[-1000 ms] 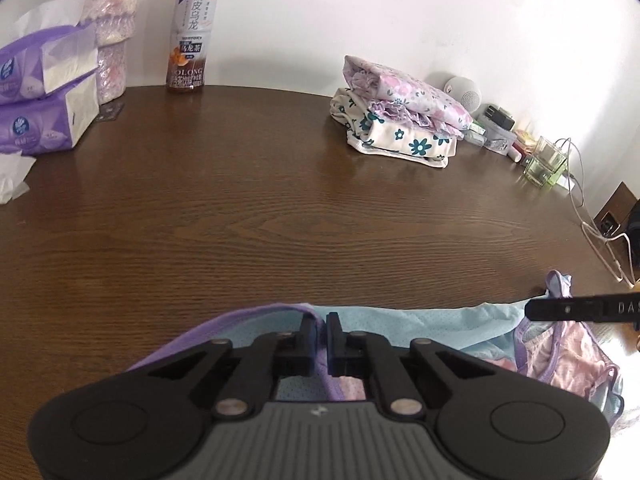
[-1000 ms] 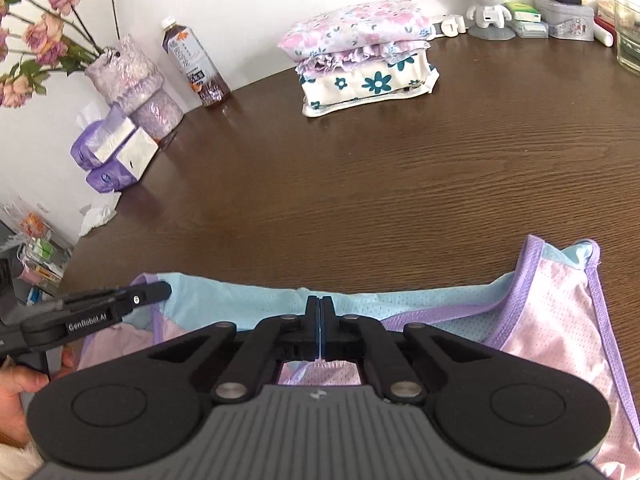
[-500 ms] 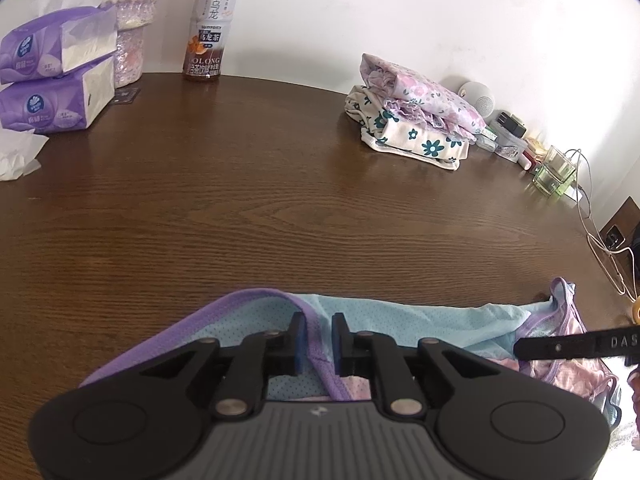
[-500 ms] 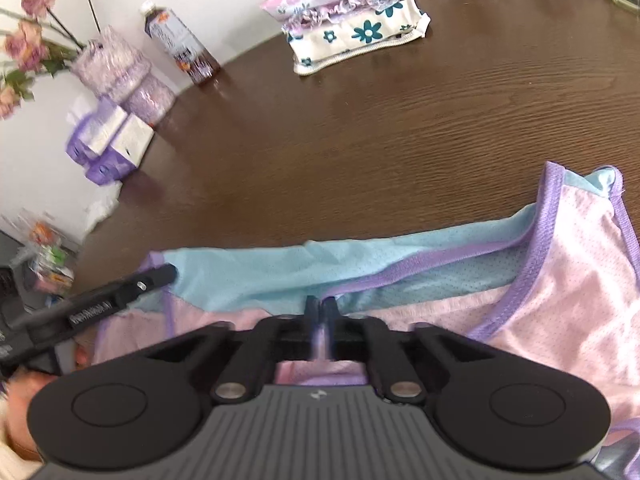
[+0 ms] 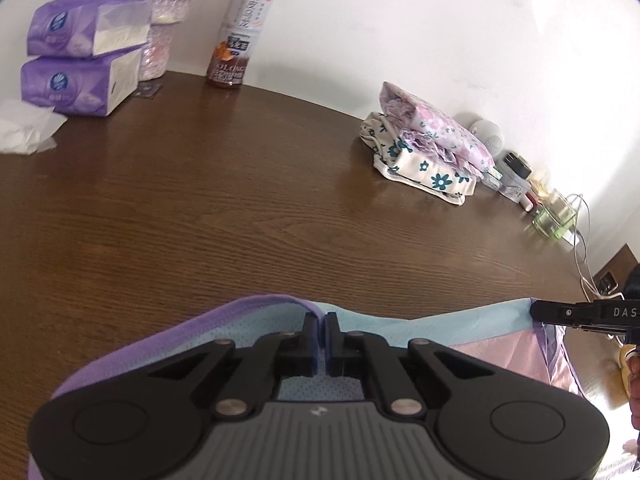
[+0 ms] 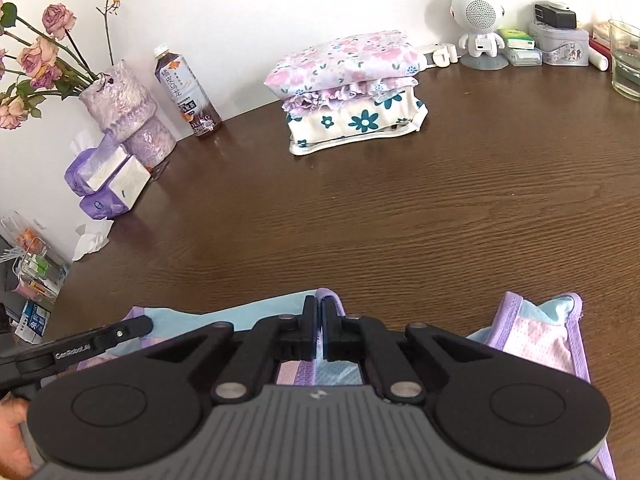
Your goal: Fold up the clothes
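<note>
Mesh fabric in light blue, pink and purple trim, a small garment (image 5: 420,326), lies at the near edge of the dark brown wooden table (image 5: 240,208), directly under both tongs; the left gripper (image 5: 323,320) has its jaws nearly closed on the purple-edged hem; the right gripper (image 6: 321,305) pinches the blue edge likewise, with only a thin slit between its fingers; a stack of folded floral clothes (image 6: 352,92) sits well apart, near the wall.
</note>
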`<state>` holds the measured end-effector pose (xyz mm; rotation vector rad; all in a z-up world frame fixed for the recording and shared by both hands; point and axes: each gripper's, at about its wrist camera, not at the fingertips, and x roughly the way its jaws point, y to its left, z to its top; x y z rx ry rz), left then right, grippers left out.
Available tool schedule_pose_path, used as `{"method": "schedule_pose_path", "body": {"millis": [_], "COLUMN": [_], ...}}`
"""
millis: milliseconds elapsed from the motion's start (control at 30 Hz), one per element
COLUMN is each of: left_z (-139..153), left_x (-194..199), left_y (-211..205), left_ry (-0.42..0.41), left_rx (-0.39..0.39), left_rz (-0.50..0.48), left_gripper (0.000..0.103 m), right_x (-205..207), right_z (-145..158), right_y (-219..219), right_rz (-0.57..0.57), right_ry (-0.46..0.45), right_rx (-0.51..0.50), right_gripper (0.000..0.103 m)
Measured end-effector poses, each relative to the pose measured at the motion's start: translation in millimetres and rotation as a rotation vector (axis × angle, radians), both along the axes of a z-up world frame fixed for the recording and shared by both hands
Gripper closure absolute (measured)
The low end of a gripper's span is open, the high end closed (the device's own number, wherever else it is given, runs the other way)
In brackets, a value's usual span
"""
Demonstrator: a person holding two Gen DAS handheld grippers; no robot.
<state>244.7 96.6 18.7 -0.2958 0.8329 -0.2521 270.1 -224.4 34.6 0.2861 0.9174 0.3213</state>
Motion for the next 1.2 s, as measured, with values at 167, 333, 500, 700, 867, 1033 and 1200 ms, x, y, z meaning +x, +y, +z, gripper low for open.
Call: {"method": "schedule_pose_path", "body": {"millis": [167, 333, 500, 700, 867, 1033, 1200], "left_z": [-2, -2, -1, -2, -7, -11, -13], "left_x": [0, 8, 17, 22, 20, 16, 13], "left_y": [5, 8, 9, 7, 9, 14, 13], "left_ry": [0.028, 0.062, 0.094, 0.097, 0.068, 0.049, 0.026], "left_rx": [-0.038, -0.067, -0.086, -0.069, -0.068, -0.119, -0.133], "left_rz": [0.022, 0.044, 0.066, 0.086, 0.106, 0.136, 0.166], "left_gripper": [0.095, 0.087, 0.084, 0.093, 0.101, 0.101, 0.101], "right_x": [0, 0, 15, 25, 24, 29, 39], "right_z": [-15, -22, -39, -49, -44, -30, -38], "right_y": [-9, -24, -25, -30, -28, -32, -29], "right_rz": [-0.009, -0.053, -0.107, -0.212, -0.193, -0.163, -0.16], "right_ry": [0.07, 0.114, 0.224, 0.26, 0.196, 0.11, 0.134], "right_rx": [0.056, 0.172, 0.289, 0.382, 0.293, 0.242, 0.189], "right_gripper": [0.07, 0.064, 0.064, 0.072, 0.101, 0.101, 0.101]}}
